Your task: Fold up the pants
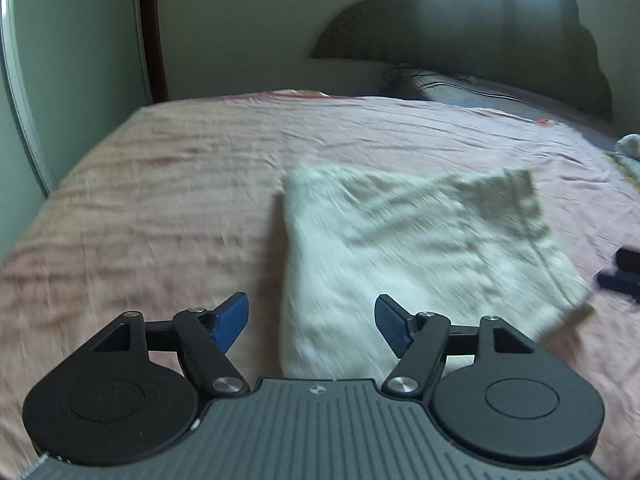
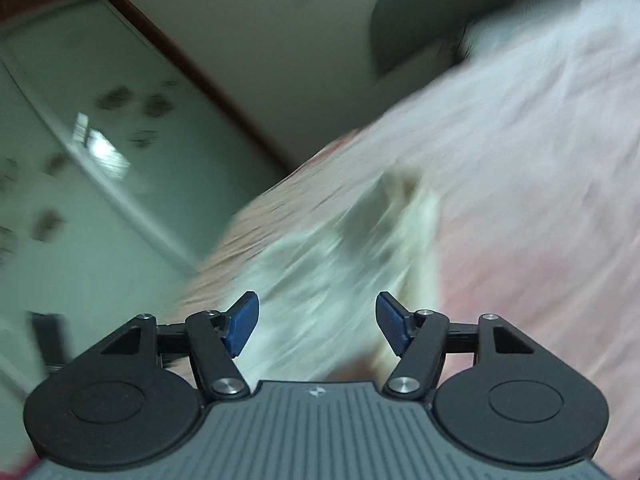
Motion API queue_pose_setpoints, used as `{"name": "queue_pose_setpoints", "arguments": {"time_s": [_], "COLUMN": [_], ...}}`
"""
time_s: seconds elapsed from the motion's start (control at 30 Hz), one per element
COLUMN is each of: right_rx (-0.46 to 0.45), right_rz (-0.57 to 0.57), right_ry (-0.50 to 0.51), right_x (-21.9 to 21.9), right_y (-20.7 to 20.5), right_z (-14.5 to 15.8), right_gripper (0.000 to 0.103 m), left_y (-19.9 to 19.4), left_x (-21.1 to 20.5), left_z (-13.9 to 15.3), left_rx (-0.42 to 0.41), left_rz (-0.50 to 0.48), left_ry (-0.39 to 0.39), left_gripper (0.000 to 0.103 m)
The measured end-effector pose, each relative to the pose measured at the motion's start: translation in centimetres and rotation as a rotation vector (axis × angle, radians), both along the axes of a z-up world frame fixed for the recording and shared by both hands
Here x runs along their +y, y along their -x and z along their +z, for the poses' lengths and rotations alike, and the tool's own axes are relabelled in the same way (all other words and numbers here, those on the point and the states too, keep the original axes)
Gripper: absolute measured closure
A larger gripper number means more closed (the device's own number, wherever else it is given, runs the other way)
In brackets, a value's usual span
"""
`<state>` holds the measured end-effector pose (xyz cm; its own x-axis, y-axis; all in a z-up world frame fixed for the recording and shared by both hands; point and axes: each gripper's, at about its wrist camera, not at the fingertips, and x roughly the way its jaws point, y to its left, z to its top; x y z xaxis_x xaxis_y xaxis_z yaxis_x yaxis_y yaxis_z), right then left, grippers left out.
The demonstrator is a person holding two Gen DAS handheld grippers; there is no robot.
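The cream-white pants (image 1: pixel 416 248) lie folded into a wrinkled rectangle on the pink bedsheet (image 1: pixel 168 208). My left gripper (image 1: pixel 311 322) is open and empty, just in front of the near left edge of the pants. In the tilted, blurred right wrist view the pants (image 2: pixel 332 268) lie on the pink sheet (image 2: pixel 520 200) ahead. My right gripper (image 2: pixel 317 322) is open and empty, hovering over the near end of the pants. The right gripper also shows in the left wrist view (image 1: pixel 624 272) as a dark shape at the right edge.
A dark scalloped headboard (image 1: pixel 500 36) and a dark pillow (image 1: pixel 472 88) stand at the far end of the bed. A green glass wardrobe door (image 2: pixel 80 152) with a brown frame is on the left. A crumpled light cloth (image 1: pixel 630 152) lies at the far right.
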<state>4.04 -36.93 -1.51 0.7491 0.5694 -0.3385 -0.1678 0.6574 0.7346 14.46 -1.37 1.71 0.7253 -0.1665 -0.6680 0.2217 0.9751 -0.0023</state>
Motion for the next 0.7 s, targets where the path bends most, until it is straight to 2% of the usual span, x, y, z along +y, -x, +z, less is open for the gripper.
{"name": "queue_pose_setpoints", "arguments": {"time_s": [0.1, 0.2, 0.37, 0.4, 0.47, 0.5, 0.6, 0.7], "right_rx": [0.057, 0.108, 0.083, 0.072, 0.087, 0.110, 0.100, 0.039], "right_rz": [0.026, -0.004, -0.050, -0.051, -0.055, -0.051, -0.021, -0.007], "right_ry": [-0.084, -0.065, -0.101, -0.091, -0.046, -0.029, 0.008, -0.059], "right_x": [1.0, 1.2, 0.3, 0.4, 1.0, 1.4, 2.1, 1.6], "right_y": [1.1, 1.1, 0.4, 0.0, -0.9, -1.4, -1.6, -1.0], "right_z": [-1.6, -2.7, -3.2, -3.0, -3.3, -3.7, -3.5, -1.7], "right_gripper": [0.039, 0.039, 0.040, 0.043, 0.063, 0.085, 0.092, 0.093], "left_y": [1.5, 2.4, 3.3, 3.4, 3.8, 4.0, 4.8, 5.1], "left_x": [-0.3, -0.6, -1.0, -1.3, -2.1, -2.5, -4.2, -6.0], "left_z": [-0.3, -0.5, -0.7, -0.7, -0.9, -0.9, -1.4, -2.5], "left_rx": [0.002, -0.022, -0.051, -0.068, -0.102, -0.117, -0.168, -0.230], "left_rz": [-0.021, -0.033, -0.094, -0.110, -0.164, -0.195, -0.296, -0.380], "left_ry": [0.004, -0.035, -0.042, -0.051, -0.078, -0.096, -0.169, -0.254], "left_gripper": [0.030, 0.030, 0.030, 0.030, 0.028, 0.028, 0.026, 0.025]}}
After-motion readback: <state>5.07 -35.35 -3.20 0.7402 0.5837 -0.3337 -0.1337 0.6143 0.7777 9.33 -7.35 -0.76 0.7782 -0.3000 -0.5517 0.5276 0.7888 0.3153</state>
